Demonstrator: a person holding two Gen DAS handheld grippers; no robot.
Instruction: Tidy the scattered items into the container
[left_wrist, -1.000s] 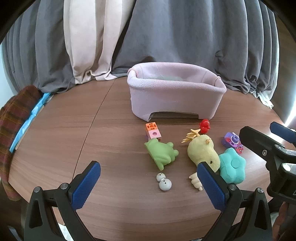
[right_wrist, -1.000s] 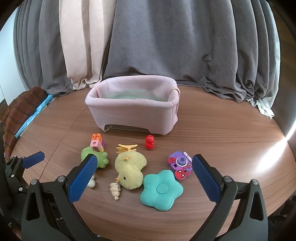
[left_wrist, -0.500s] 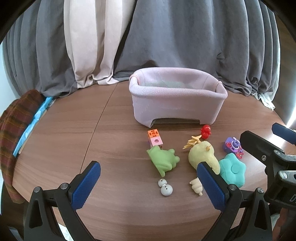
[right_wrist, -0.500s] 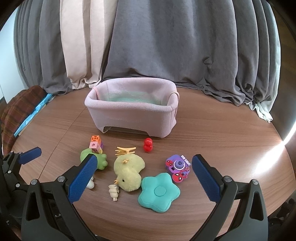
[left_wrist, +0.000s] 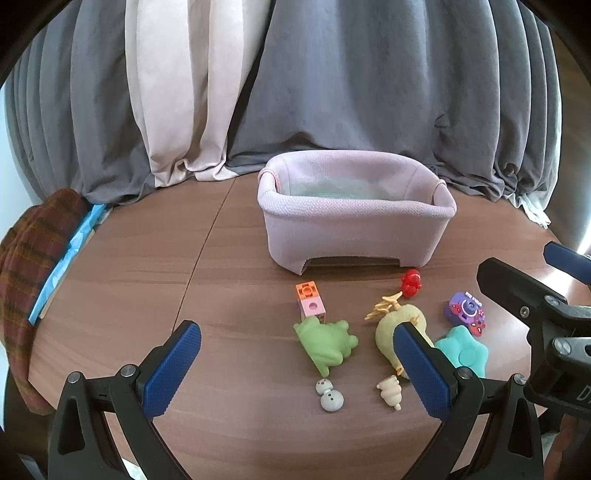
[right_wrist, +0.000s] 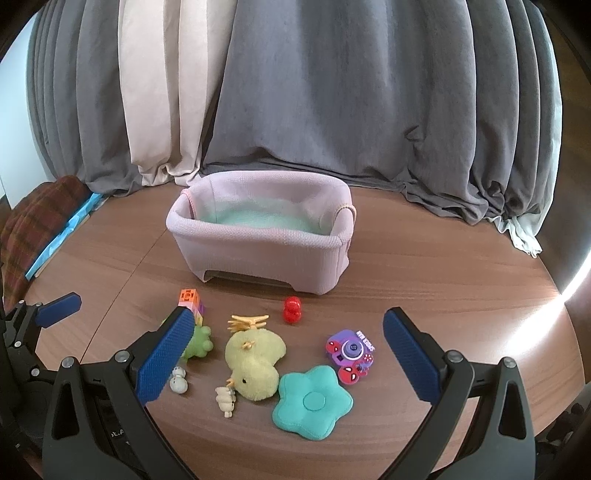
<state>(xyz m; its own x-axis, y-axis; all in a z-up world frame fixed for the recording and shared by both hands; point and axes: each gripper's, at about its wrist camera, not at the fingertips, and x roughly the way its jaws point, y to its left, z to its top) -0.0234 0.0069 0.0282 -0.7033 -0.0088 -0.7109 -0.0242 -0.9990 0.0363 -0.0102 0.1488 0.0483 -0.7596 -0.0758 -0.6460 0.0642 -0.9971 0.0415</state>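
Observation:
A pink knitted basket (left_wrist: 354, 236) (right_wrist: 258, 254) stands on the round wooden table, empty inside. In front of it lie a green frog toy (left_wrist: 327, 343) (right_wrist: 197, 341), an orange-pink block (left_wrist: 310, 301) (right_wrist: 190, 301), a yellow plush duck (right_wrist: 255, 360) (left_wrist: 391, 328), a teal star cushion (right_wrist: 312, 400) (left_wrist: 463, 350), a purple toy camera (right_wrist: 351, 350) (left_wrist: 466, 308), a red figure (right_wrist: 292, 310) (left_wrist: 410, 282), a small snowman (left_wrist: 328, 395) (right_wrist: 178, 380) and a cream figure (left_wrist: 389, 391) (right_wrist: 226, 397). My left gripper (left_wrist: 295, 365) and right gripper (right_wrist: 286, 354) are open and empty, hovering above the toys at the near edge.
A plaid cushion (left_wrist: 26, 266) and a blue book (left_wrist: 70, 254) lie at the table's left edge. Grey and beige curtains (right_wrist: 295, 92) hang behind the table. The right gripper's body (left_wrist: 535, 306) shows at right in the left wrist view.
Both grippers have pulled back and risen slightly, so the basket and toys appear smaller and lower in view. Both stay open; no toy has moved.

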